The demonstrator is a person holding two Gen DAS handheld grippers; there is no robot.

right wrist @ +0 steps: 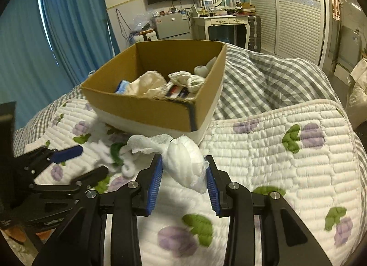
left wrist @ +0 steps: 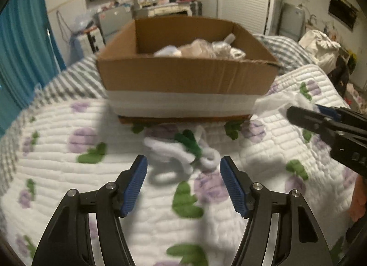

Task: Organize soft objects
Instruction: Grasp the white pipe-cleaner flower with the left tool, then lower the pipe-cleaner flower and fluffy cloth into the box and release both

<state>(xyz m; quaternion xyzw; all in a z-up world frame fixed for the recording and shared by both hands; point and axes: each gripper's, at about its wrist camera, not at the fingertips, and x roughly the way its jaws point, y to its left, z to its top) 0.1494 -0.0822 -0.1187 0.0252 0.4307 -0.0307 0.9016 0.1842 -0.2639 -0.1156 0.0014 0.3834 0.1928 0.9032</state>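
Observation:
A cardboard box [left wrist: 183, 75] sits on the bed and holds several soft cloth items [right wrist: 160, 84]. My left gripper [left wrist: 183, 169] is open just above a white fuzzy item with green parts [left wrist: 183, 149] on the quilt. My right gripper [right wrist: 184, 169] is shut on a white soft bundle [right wrist: 183, 162], lifted a little above the quilt, in front of the box's [right wrist: 146, 110] near right corner. In the left wrist view the right gripper [left wrist: 305, 114] shows at right with the white bundle [left wrist: 275, 103]. The left gripper [right wrist: 80, 160] shows at left in the right wrist view.
The bed has a white quilt with purple flowers [right wrist: 275, 151] over a grey checked cover [right wrist: 263, 82]. Blue curtains [right wrist: 57, 36] hang at left. A dressing table [right wrist: 224, 22], a small fridge and a wall TV stand behind. White louvred wardrobe doors [right wrist: 293, 13] are at right.

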